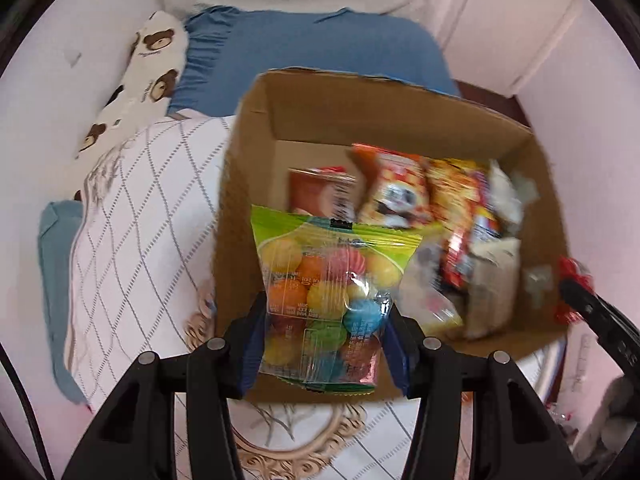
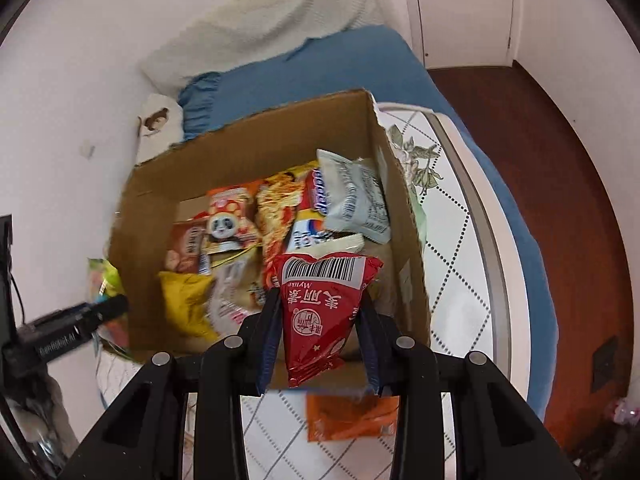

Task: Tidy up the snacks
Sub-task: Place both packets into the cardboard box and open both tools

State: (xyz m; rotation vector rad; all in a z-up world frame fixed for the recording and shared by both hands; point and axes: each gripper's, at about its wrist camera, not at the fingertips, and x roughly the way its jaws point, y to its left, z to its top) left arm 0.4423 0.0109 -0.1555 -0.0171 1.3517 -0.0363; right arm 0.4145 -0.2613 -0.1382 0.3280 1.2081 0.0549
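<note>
An open cardboard box (image 1: 320, 104) stands on the bed and holds several snack packets. My left gripper (image 1: 326, 308) is shut on a clear bag of coloured gumballs with a green top (image 1: 328, 280) and holds it above the box's near left part. My right gripper (image 2: 320, 300) is shut on a red snack packet with a barcode (image 2: 316, 312) and holds it above the same box's (image 2: 248, 140) near right corner. The right gripper also shows in the left wrist view (image 1: 576, 292), at the box's right side. The left gripper shows at the left of the right wrist view (image 2: 108, 306).
The box sits on a white quilted cover (image 1: 132, 216) over a blue sheet (image 1: 320, 48). A bear-print pillow (image 1: 148, 72) lies by the wall. An orange packet (image 2: 348, 416) lies on the cover in front of the box. Dark wooden floor (image 2: 540, 160) is to the right.
</note>
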